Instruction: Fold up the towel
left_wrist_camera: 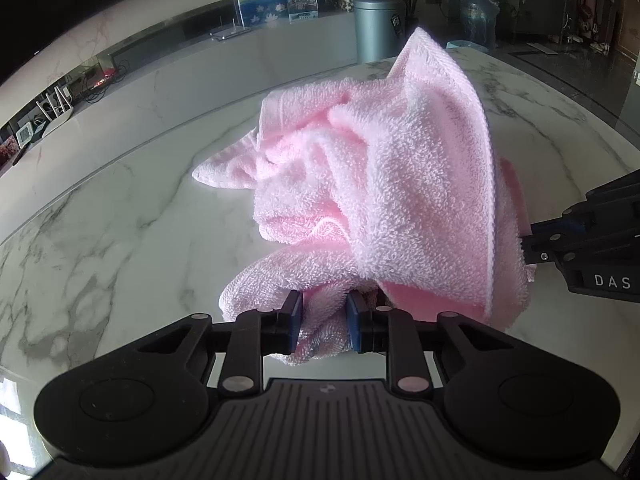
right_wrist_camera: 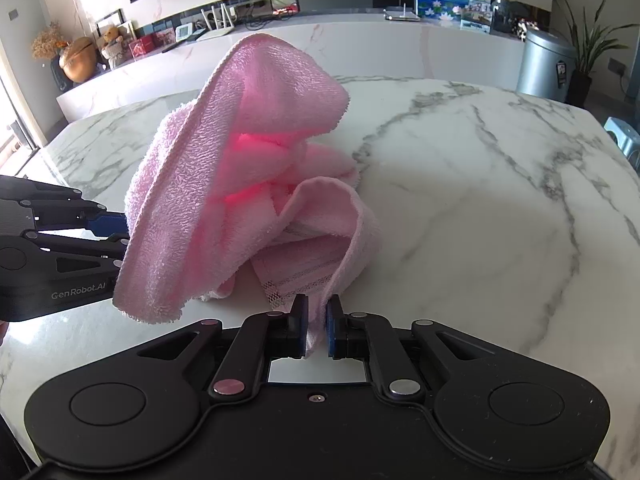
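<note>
A pink terry towel (left_wrist_camera: 372, 168) lies crumpled in a tall heap on the white marble table (left_wrist_camera: 120, 208). My left gripper (left_wrist_camera: 325, 320) is shut on a thick bunched fold at the heap's near edge, blue pads pressing the cloth from both sides. In the right wrist view the same towel (right_wrist_camera: 248, 152) rises as a peaked mound, and my right gripper (right_wrist_camera: 317, 330) is shut on a thin hem that runs down between its pads. Each gripper shows in the other's view: the right one (left_wrist_camera: 532, 246) at the towel's right side, the left one (right_wrist_camera: 120, 232) at its left side.
The marble table (right_wrist_camera: 480, 200) stretches wide to the right of the towel. Beyond its far edge stand a grey metal bin (left_wrist_camera: 378, 28), a water jug (left_wrist_camera: 478, 20), a potted plant (right_wrist_camera: 588, 52) and a long counter with small items (right_wrist_camera: 200, 32).
</note>
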### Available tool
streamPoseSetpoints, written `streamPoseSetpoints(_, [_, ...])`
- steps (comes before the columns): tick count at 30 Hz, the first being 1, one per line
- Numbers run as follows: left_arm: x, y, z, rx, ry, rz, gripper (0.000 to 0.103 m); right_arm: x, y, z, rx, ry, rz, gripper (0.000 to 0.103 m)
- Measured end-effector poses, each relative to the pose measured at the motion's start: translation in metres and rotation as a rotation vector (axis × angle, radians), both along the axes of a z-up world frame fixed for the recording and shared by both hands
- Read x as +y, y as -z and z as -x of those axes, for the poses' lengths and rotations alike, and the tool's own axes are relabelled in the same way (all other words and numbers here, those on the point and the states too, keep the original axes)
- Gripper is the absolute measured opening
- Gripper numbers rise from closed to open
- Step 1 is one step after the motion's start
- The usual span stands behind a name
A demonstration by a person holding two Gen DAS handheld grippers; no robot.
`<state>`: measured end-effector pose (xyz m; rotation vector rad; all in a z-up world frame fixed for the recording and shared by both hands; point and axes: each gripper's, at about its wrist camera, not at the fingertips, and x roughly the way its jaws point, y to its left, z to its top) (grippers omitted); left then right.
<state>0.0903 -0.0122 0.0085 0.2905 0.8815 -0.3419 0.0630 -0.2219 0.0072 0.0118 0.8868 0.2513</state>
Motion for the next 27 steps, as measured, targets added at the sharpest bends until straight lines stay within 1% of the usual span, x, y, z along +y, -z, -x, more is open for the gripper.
streamPoseSetpoints(4, [0.000,-0.003,0.002,0.003,0.000,0.008,0.012,-0.001,-0.002,0.002,-0.009,0.005,0.015,0.004])
streamPoseSetpoints(12, [0.010,-0.009,0.012,0.014,-0.015,0.028,0.007,-0.014,-0.010,0.010,-0.019,0.053,0.045,0.002])
streamPoseSetpoints(20, [0.030,-0.007,0.039,0.044,-0.050,0.054,0.006,-0.023,-0.014,0.027,-0.014,0.063,0.067,0.002])
streamPoseSetpoints(27, [0.052,-0.010,0.053,0.056,-0.099,0.063,0.006,-0.039,-0.002,0.046,0.029,0.107,0.072,0.002])
